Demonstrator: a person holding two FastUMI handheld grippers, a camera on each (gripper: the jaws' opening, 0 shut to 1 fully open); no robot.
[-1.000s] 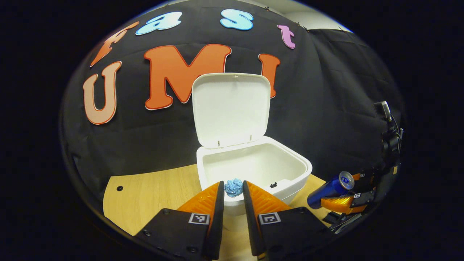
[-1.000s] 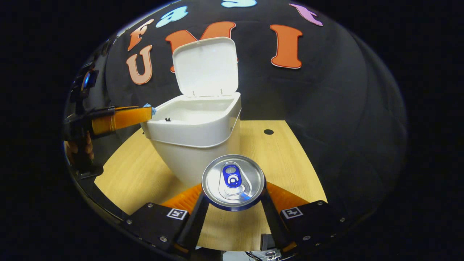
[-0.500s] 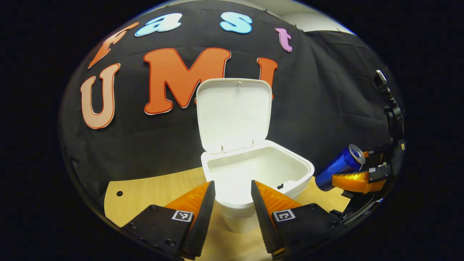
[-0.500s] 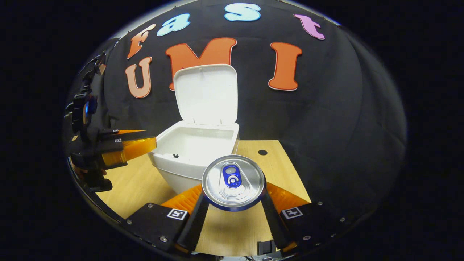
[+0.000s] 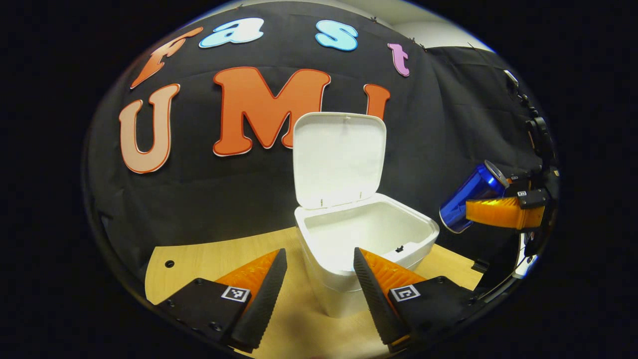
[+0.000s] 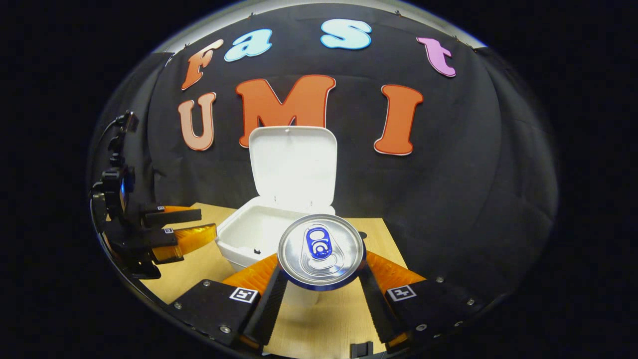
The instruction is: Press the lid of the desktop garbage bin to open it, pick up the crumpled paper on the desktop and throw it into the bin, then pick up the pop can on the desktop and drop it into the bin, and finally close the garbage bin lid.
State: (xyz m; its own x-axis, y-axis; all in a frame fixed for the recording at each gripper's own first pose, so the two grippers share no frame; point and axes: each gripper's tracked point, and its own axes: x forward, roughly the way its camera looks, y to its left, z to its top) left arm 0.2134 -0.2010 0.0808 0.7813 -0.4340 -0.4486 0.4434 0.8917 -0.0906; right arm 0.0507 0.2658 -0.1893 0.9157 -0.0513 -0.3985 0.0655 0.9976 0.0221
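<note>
The right tool (image 6: pixel 320 279) grips the pop can (image 6: pixel 321 251) at lower centre; the left tool (image 5: pixel 315 284) gapes released before the open-lidded bin (image 5: pixel 366 239) at frame centre.

I count one white garbage bin (image 5: pixel 366 239) with its one lid (image 5: pixel 340 157), one blue pop can (image 6: pixel 321 251), one wooden desk (image 5: pixel 209 262), and my two claws: left claw (image 5: pixel 315 284), right claw (image 6: pixel 321 294).

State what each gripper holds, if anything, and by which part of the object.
The right gripper holds the blue pop can by its cylindrical side wall, the fingers pressing on opposite sides. The left gripper is open and holds nothing.
</note>
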